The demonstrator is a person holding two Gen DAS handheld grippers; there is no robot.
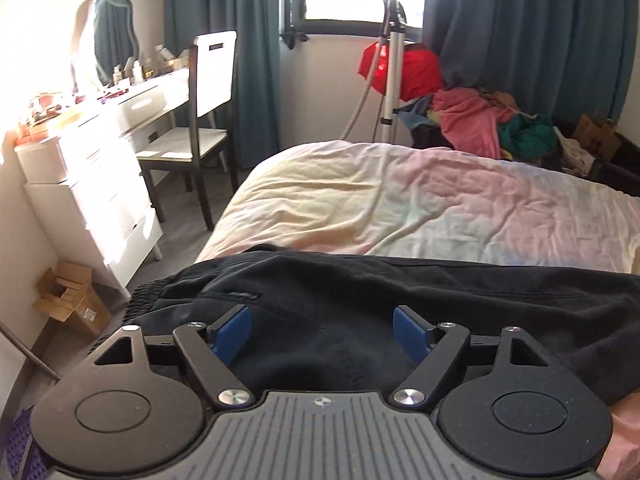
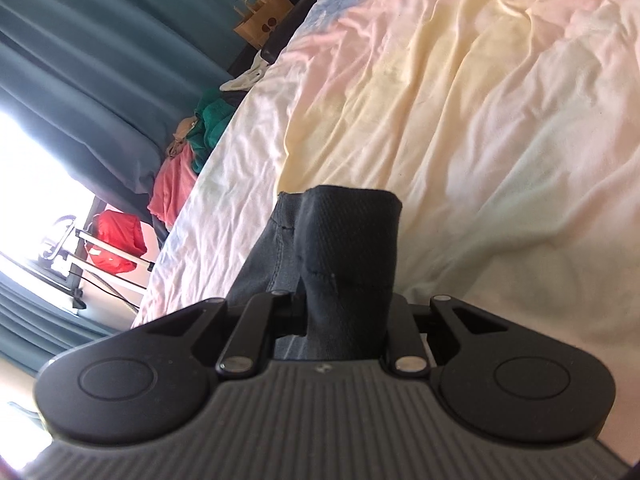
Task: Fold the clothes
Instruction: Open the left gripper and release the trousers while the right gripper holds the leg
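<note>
While the bed (image 1: 420, 200), covered in a rumpled pastel sheet, fills most of both views, the black garment (image 1: 360, 300) lies spread across its near edge. Beyond the bed's far side sits a heap of coloured clothes (image 1: 480, 124), with a white chair (image 1: 208, 92) by the dressing table (image 1: 132, 108) to the left. The left gripper (image 1: 322, 334) hovers over the garment with its blue-padded fingers (image 1: 230, 334) wide apart, whereas the right gripper (image 2: 344, 320) has its fingers clamped on a bunched fold of the black garment (image 2: 348, 260).
</note>
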